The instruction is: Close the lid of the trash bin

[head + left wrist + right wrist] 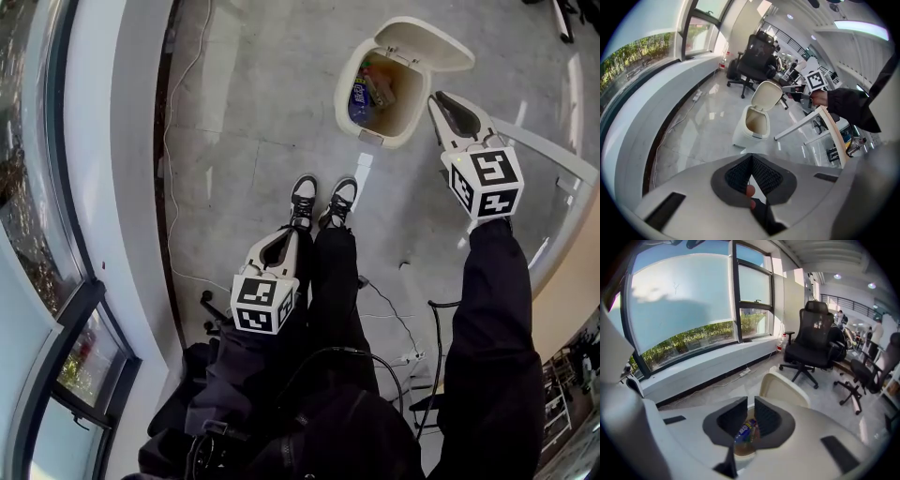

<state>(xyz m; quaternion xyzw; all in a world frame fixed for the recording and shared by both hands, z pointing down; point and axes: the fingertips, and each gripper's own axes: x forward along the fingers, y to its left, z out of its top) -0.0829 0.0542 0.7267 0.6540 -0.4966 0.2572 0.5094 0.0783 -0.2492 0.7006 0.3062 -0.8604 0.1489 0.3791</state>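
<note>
The cream trash bin [361, 117] stands on the grey floor with its lid [427, 42] swung up and back; a blue wrapper and other rubbish lie inside. My right gripper [439, 99] hovers at the bin's right rim, just below the raised lid, its jaws a narrow gap apart with nothing between them. In the right gripper view the lid [785, 390] rises just beyond the right gripper [750, 411], and the rubbish shows through the gap. My left gripper [284, 234] hangs low over my legs, shut and empty. From the left gripper [751, 158] the bin [754, 124] stands a few steps ahead.
A white table frame [544, 150] slants past the bin's right side. Black office chairs [813, 341] stand behind the bin. A curved window ledge [103, 187] with a cable [173, 141] along the floor runs down the left. My shoes [323, 197] are in front of the bin.
</note>
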